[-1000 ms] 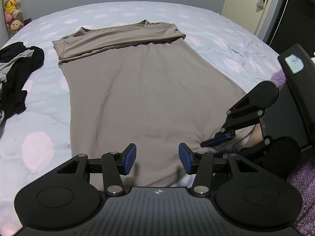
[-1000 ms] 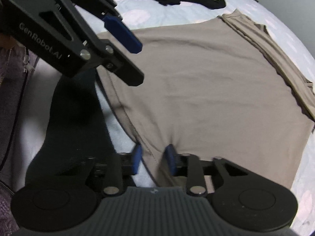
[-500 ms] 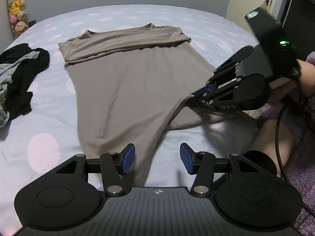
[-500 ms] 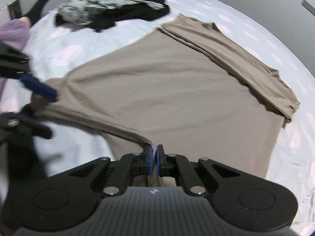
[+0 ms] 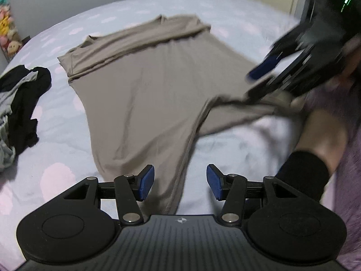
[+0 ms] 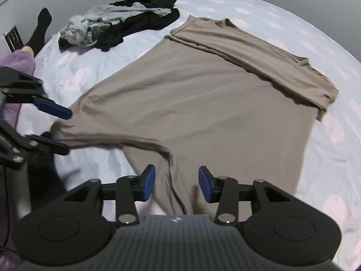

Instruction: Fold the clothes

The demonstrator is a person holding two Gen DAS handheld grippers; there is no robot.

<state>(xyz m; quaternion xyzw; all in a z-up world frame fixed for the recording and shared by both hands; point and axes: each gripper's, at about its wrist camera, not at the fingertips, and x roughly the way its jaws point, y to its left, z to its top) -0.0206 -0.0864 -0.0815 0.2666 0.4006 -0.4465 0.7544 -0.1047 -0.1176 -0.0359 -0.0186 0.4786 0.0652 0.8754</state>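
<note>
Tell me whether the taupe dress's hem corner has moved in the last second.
Yes. The taupe dress hem corner has been dragged from flat at the bed's near edge inward toward the folded top, exposing sheet.

A pale spotted bed [image 6: 293, 22] carries a taupe dress [image 6: 214, 103] and dark crumpled clothes [image 6: 121, 22].

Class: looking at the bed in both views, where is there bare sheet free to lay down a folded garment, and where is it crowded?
Bare sheet lies beyond the taupe dress, on its far side toward the bed edge, and between the dress and the dark clothes pile. It is crowded near the dress hem, where both grippers work, and around the pile.
</note>
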